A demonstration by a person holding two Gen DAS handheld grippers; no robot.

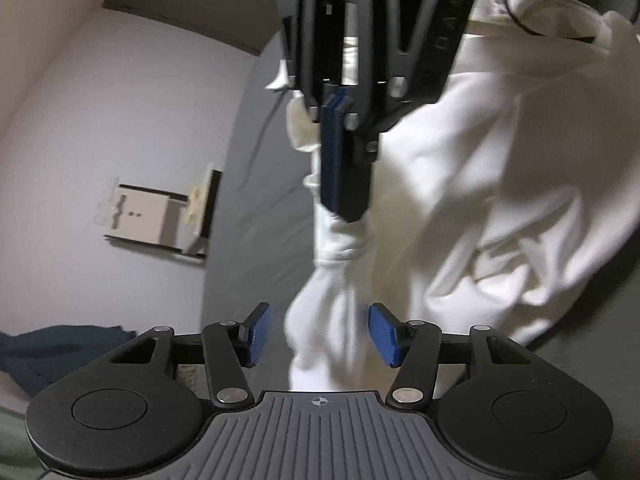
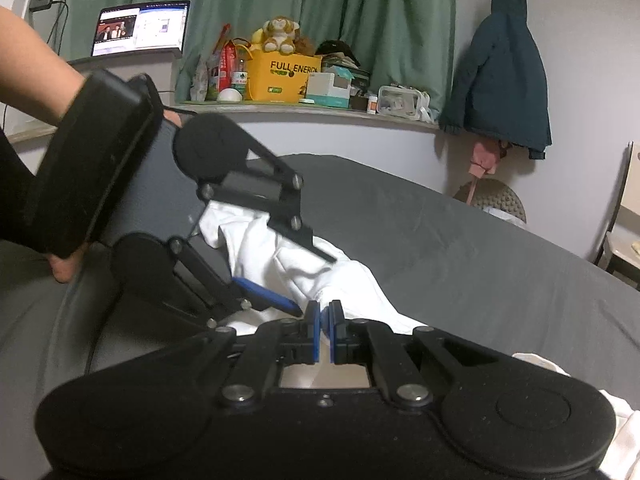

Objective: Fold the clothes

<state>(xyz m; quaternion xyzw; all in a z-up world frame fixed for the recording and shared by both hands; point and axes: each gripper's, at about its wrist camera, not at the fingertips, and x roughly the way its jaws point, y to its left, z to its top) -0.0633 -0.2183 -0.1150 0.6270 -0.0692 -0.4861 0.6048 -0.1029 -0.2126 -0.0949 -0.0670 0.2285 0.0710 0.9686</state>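
Observation:
A white garment [image 1: 480, 184] lies crumpled on the grey bed sheet [image 1: 256, 160]. One sleeve [image 1: 324, 320] runs down from it between my left gripper's [image 1: 322, 334] blue pads [image 1: 260, 336], which stand apart on either side without pressing it. From above, my right gripper [image 1: 346, 210] comes in shut, with the sleeve's bunched cloth pinched at its tip. In the right wrist view my right gripper [image 2: 325, 312] shows its pads together at the white garment [image 2: 320, 268]. There my left gripper [image 2: 316, 286] sits just ahead on the left, its fingers spread over the cloth.
A person's forearm [image 2: 32, 60] holds the left gripper. The grey bed [image 2: 440, 240] extends to the right. Behind it are a cluttered ledge [image 2: 280, 108], a laptop [image 2: 140, 28], a hanging dark coat [image 2: 500, 80] and a chair [image 2: 624, 232]. A dark blue cloth [image 1: 60, 344] lies at lower left.

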